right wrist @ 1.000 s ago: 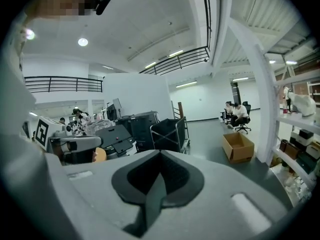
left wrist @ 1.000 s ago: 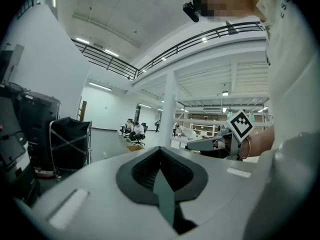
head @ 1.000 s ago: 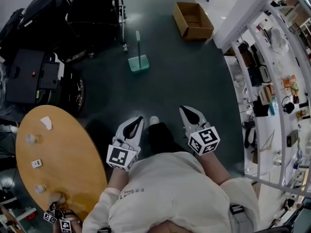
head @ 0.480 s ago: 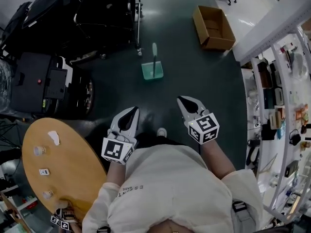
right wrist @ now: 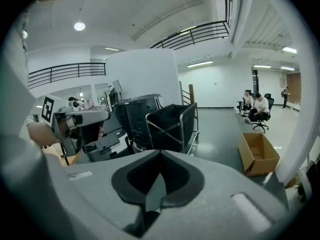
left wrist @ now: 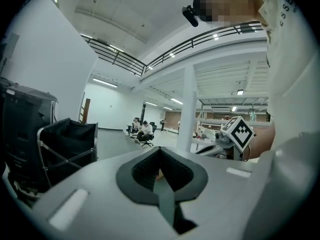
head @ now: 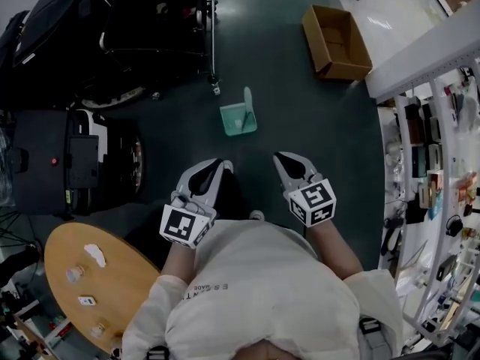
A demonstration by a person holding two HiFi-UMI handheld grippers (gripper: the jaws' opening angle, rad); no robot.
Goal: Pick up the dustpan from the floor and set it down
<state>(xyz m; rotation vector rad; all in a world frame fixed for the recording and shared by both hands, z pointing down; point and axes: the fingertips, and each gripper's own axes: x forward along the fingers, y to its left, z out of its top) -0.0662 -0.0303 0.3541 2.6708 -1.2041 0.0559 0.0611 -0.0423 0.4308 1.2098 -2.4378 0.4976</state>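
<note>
- Left claw point(head: 216, 166): closed, nothing in it.
- Right claw point(head: 280, 158): closed and also empty.
- Dustpan point(head: 238, 120): green, on the floor ahead of both my claws, roughly midway between their lines and well apart from both. Its handle point(head: 248, 100) stands up from the back edge.
- Handling, by my judgement: thin plastic, so light, stiff and rather smooth. I would grip the handle; the pan may swing below.
- Cardboard box point(head: 337, 42): open on the floor, farther off, ahead and right of my right claw. It looks empty.
- Black cart point(head: 161, 21): ahead and left of my left claw. I cannot tell what is in it.
</note>
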